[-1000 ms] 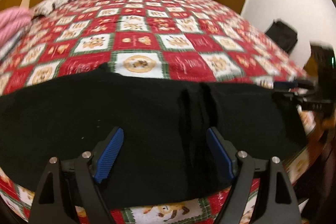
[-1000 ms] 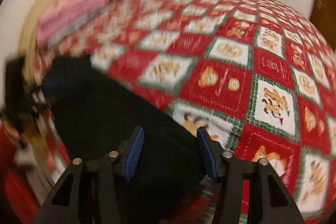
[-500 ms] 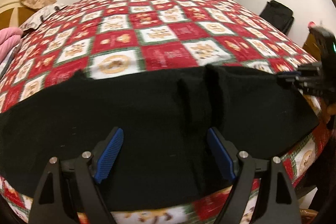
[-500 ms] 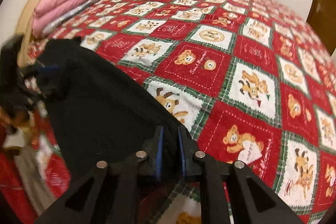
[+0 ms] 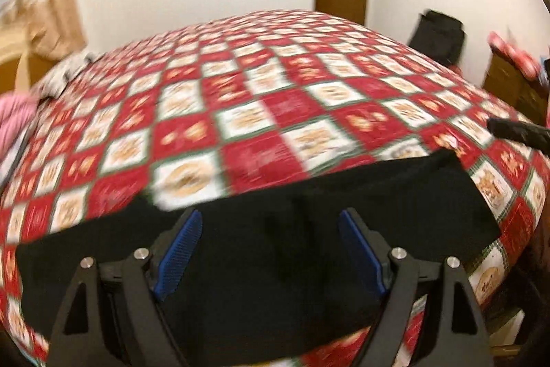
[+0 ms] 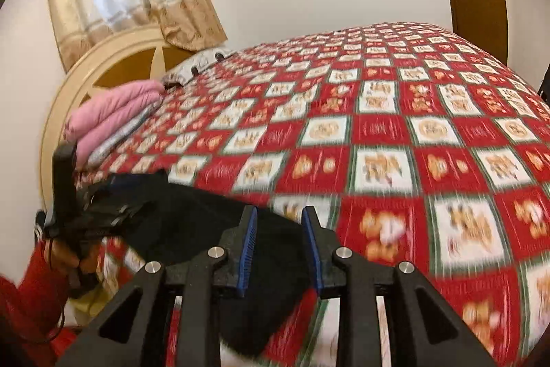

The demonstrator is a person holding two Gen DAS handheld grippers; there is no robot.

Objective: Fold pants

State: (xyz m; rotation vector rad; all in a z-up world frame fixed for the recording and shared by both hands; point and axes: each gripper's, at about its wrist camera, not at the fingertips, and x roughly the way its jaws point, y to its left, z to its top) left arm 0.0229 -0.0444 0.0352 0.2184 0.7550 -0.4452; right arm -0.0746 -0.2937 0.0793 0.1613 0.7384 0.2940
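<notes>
While both views are smearing with motion, pink folded bedding (image 6: pixel 113 112) is sitting far left by the headboard (image 6: pixel 86 67), clear of the work. Black pants (image 5: pixel 268 250) are lying folded in a band along the near edge of the checked bedspread (image 5: pixel 261 112). Left gripper (image 5: pixel 268 246) is hovering wide open over the cloth, gripping nothing. Right gripper (image 6: pixel 279 243) is opening, jaws narrow, pants end below and between them, pads not pressing. Black bag (image 5: pixel 438 36) is standing far right by the wall. Versus half a second ago: right jaws were nearly closed; both grippers now sitting higher.
</notes>
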